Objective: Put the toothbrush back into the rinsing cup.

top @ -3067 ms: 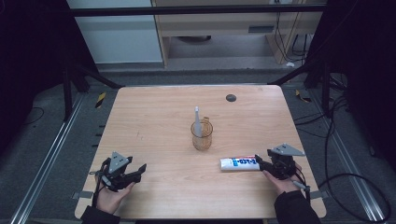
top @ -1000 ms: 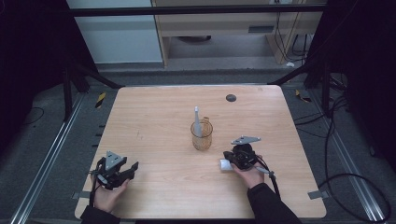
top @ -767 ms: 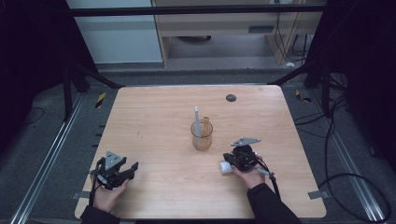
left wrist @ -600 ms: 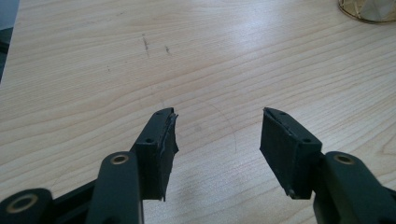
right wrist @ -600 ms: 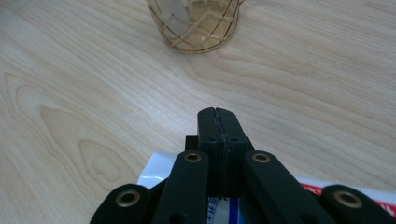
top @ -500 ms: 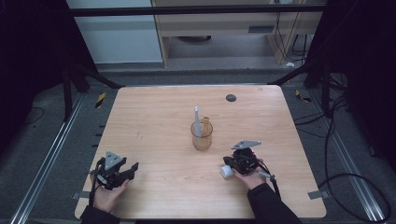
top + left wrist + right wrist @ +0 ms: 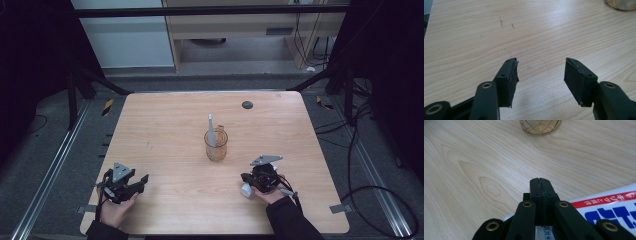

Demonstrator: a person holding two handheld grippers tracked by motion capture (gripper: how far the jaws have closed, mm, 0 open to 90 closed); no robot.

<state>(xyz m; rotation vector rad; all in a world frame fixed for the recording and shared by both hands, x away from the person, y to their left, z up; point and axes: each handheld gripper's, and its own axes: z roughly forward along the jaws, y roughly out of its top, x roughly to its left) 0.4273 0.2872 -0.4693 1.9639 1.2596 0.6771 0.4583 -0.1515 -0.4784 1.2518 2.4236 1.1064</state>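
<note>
Right gripper view: the right tool [image 7: 540,182] has its jaws pressed flat together above a white tube [image 7: 609,207] with red and blue print; the tube passes beneath the jaws, and whether they pinch it I cannot tell.
High view, tube: its white end [image 7: 246,190] pokes out just left of the right tool [image 7: 252,181], low on the surface.
Left tool [image 7: 540,72]: jaws spread wide over bare wood, gripping nothing; it sits near the front left corner [image 7: 131,186].
Surface [image 7: 165,130]: pale wood, with a small dark disc [image 7: 247,104] near the far edge.
Room: dark, grey floor, cables at right.
Container: an amber glass [image 7: 216,145] at the centre holds an upright white stick-like item [image 7: 211,131].
</note>
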